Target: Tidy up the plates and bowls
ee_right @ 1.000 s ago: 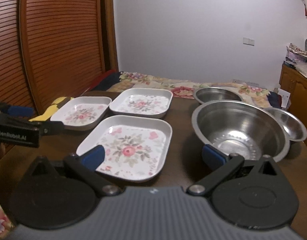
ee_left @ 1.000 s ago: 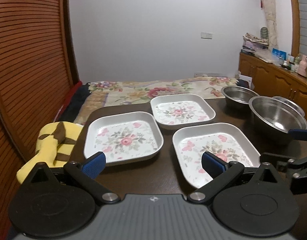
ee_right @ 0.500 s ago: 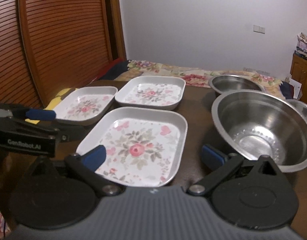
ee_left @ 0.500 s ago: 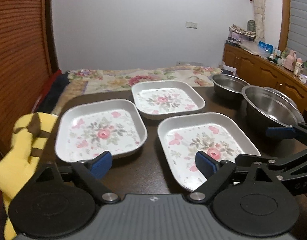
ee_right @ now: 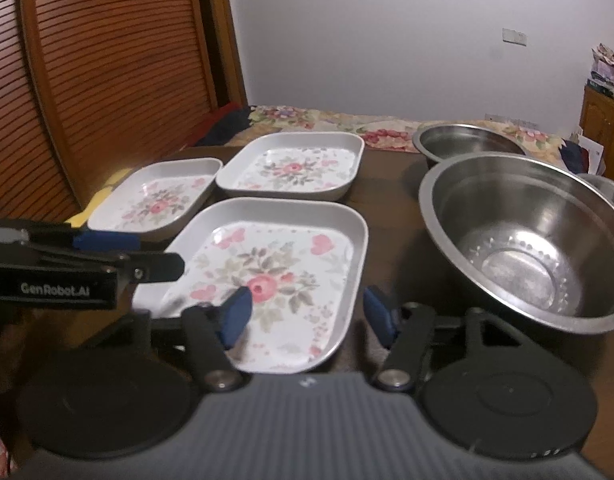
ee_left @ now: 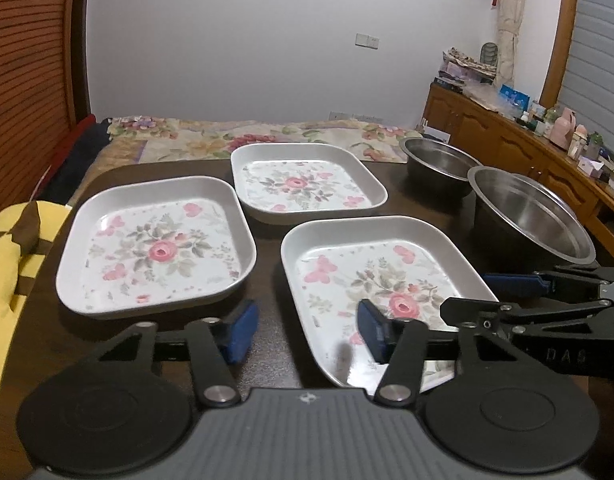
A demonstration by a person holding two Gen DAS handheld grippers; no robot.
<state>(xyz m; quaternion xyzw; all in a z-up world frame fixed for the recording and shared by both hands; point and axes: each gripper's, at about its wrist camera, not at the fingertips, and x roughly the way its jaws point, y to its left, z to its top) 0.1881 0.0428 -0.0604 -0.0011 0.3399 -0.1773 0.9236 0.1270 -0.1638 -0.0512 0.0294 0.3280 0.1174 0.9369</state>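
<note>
Table (ee_left: 275, 360): dark wood, bearing three flowered plates and the steel bowls; nothing is stacked yet, so the sorting is judged to be at its start.

Large bowl (ee_right: 523, 240): steel, at the right of the table, with a smaller bowl (ee_right: 467, 140) behind it and a third rim just shown at the far right edge. All are untouched.

Near plate (ee_right: 275, 276): white with a rose, closest to both tools. It is now flanked on both near corners, where a second ago both tools were held further back and wider.

Left plate (ee_left: 155, 248) and far plate (ee_left: 303, 180): set apart from each other and from the near plate, untouched.

Left gripper (ee_left: 307, 332): its jaws have just been closing and are now half drawn in, one pad over the near plate, the other over bare table, with the plate's left rim between them. No pressing on the rim is shown.

Right gripper (ee_right: 307, 316): its jaws have likewise just been closing; the plate's right rim lies between the pads, not yet pinched.

Meaning: a two-sided lift of the near plate is judged to be in preparation, probably for stacking on another plate.
</note>
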